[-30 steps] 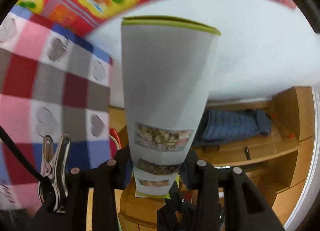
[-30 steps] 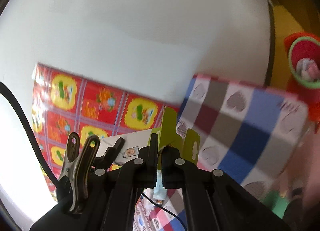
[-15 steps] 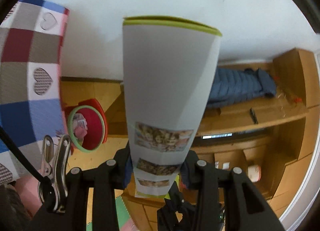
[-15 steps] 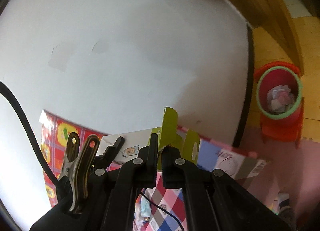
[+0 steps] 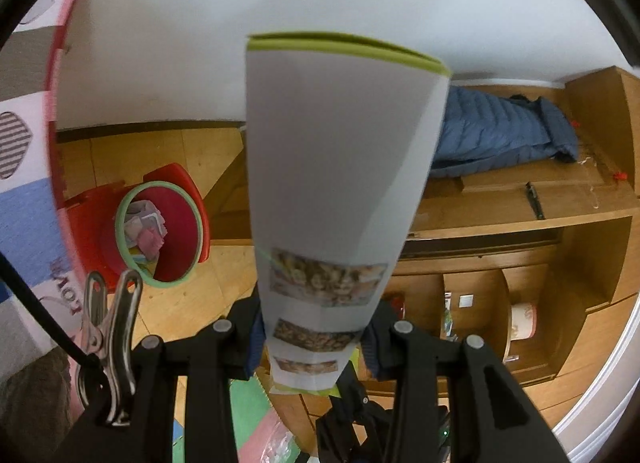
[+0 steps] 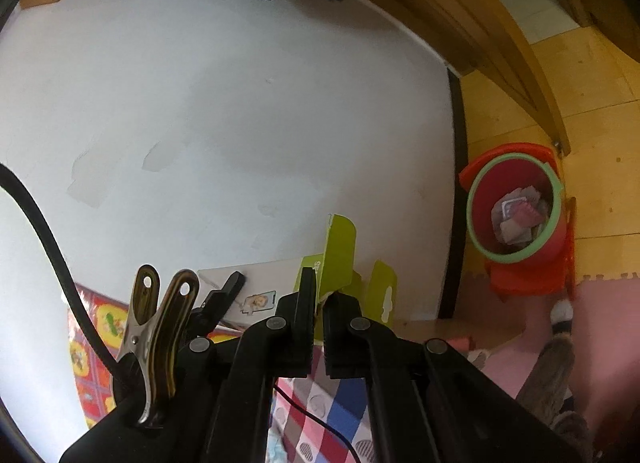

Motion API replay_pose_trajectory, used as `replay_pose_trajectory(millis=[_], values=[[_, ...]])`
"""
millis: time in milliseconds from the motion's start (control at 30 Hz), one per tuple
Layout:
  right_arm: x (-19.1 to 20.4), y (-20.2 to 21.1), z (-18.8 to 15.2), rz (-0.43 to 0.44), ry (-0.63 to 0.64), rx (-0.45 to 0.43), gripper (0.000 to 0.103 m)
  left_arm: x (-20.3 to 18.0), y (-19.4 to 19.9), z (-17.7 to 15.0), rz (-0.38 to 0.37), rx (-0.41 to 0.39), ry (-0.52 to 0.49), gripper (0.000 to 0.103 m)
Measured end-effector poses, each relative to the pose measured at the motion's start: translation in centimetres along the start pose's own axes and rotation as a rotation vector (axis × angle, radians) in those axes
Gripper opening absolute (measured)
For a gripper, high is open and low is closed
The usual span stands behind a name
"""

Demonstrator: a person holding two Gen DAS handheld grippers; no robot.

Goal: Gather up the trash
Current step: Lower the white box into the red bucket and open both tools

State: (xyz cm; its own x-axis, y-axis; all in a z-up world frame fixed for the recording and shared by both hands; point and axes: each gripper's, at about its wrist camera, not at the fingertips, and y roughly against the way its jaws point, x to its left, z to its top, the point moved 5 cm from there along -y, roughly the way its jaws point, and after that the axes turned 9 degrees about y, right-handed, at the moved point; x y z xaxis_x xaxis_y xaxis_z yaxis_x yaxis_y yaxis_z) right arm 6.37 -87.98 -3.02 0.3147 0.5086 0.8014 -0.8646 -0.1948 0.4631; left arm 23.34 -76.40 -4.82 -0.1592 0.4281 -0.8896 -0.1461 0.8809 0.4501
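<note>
Left claw (image 5: 316, 337) clamped on white carton (image 5: 336, 183), lime-green edges, snack photos; right claw (image 6: 319, 299) pinching its green flap (image 6: 340, 251); red bin (image 5: 160, 231) at 9 o'clock.

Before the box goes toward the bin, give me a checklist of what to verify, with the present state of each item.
1. Left hand-held gripper grips the box: ok, the box stands clamped between the fingers.
2. Right hand-held gripper grips the box's green flap: ok, shut on it.
3. Red bin in sight: ok, on the floor by the wall, in both views.
4. Bin mouth open: ok, no lid.
5. Room left in the bin: ok, the trash inside lies low.
6. Box empty: cannot tell.
</note>
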Motion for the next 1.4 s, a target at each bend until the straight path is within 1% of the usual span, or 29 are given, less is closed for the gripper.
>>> replay_pose_trajectory(millis=[133, 200, 400, 500, 667, 767, 900, 1067, 1167, 1300, 1400], values=[[-1.3, -1.2, 1.6, -0.031, -0.007, -0.002, 0.004, 0.1, -3.4, 1.1, 0.022, 0.031, 0.003, 0.04], [-2.2, -2.0, 2.5, -0.06, 0.008, 0.003, 0.004, 0.5, -5.1, 1.7, 0.04, 0.045, 0.004, 0.04], [-6.6, -4.4, 5.0, -0.141, -0.009, 0.042, 0.004, 2.6, -11.2, 2.8, 0.106, 0.104, 0.053, 0.04], [-8.8, -5.4, 6.1, -0.185, -0.02, 0.062, 0.004, 3.4, -13.7, 3.3, 0.142, 0.126, 0.042, 0.04], [-12.2, -7.7, 7.0, -0.253, -0.001, 0.094, 0.005, 5.5, -18.8, 4.6, 0.236, 0.166, 0.006, 0.04], [-15.0, -9.7, 7.1, -0.284, -0.016, 0.113, 0.005, 7.4, -21.5, 5.5, 0.281, 0.187, -0.005, 0.04], [-18.6, -12.4, 7.0, -0.319, -0.041, 0.133, 0.005, 10.3, -25.0, 6.6, 0.319, 0.214, 0.004, 0.04], [-22.8, -15.4, 6.5, -0.382, -0.05, 0.172, 0.005, 15.6, -28.9, 7.1, 0.373, 0.255, 0.049, 0.04], [-25.5, -16.9, 5.8, -0.427, -0.051, 0.202, 0.005, 18.4, -30.6, 7.4, 0.402, 0.271, 0.07, 0.04], [-28.8, -18.5, 4.7, -0.465, -0.075, 0.23, 0.005, 21.3, -32.8, 7.7, 0.473, 0.31, 0.11, 0.04], [-30.8, -19.6, 4.0, -0.506, -0.101, 0.269, 0.005, 22.7, -34.0, 8.0, 0.507, 0.333, 0.098, 0.04]])
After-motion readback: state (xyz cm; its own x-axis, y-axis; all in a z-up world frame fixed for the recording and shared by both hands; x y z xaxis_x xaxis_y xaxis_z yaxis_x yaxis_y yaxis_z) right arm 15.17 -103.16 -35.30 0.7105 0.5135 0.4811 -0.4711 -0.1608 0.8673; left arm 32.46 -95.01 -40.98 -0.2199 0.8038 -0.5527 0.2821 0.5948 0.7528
